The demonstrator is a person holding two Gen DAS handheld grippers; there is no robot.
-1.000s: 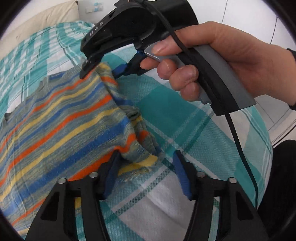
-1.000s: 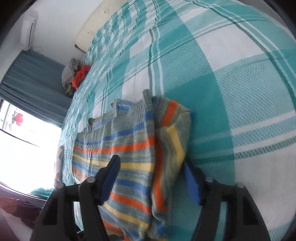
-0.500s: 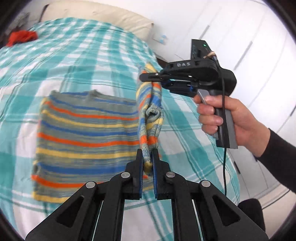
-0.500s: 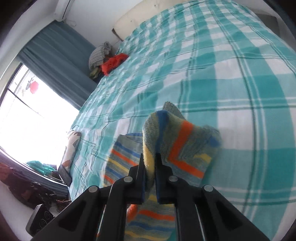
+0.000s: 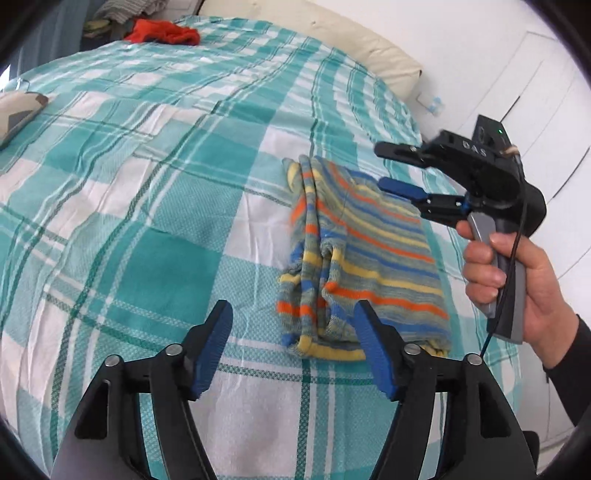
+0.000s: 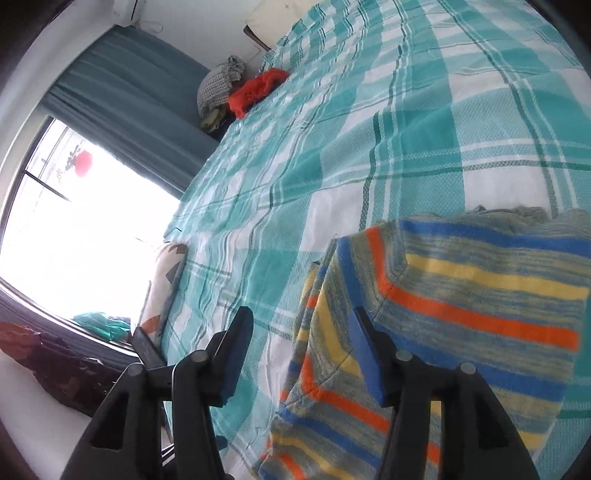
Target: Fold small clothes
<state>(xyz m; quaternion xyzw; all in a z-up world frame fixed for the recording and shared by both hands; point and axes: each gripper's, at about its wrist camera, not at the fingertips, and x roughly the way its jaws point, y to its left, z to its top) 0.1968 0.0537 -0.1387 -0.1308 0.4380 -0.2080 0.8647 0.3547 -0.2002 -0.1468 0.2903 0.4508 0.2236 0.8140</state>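
A small sweater [image 5: 369, 254] striped in blue, orange and yellow lies folded into a narrow stack on the teal plaid bedspread [image 5: 155, 206]. My left gripper [image 5: 295, 347] hovers at its near left corner. Its jaws are opening, and the hem lies loose by the right pad [image 5: 373, 354] with nothing pressing on it. A hand [image 5: 517, 280] holds my right gripper [image 5: 393, 170] over the sweater's far edge, jaws opening and free of the cloth. In the right wrist view the sweater [image 6: 461, 314] fills the lower right, with my right gripper [image 6: 301, 354] at its left edge.
A red garment [image 5: 162, 31] and a heap of clothes [image 6: 221, 85] lie at the bed's far end, by a cream pillow [image 5: 332, 33]. A patterned cushion [image 5: 18, 110] sits at the left edge. White cupboard doors [image 5: 535, 92] stand to the right, a window and teal curtain [image 6: 122, 74] to the left.
Both grippers, shut on the lifted sweater edge half a second ago, have let go and opened. The sweater now lies folded over on itself, and both hands have swung across the bed.
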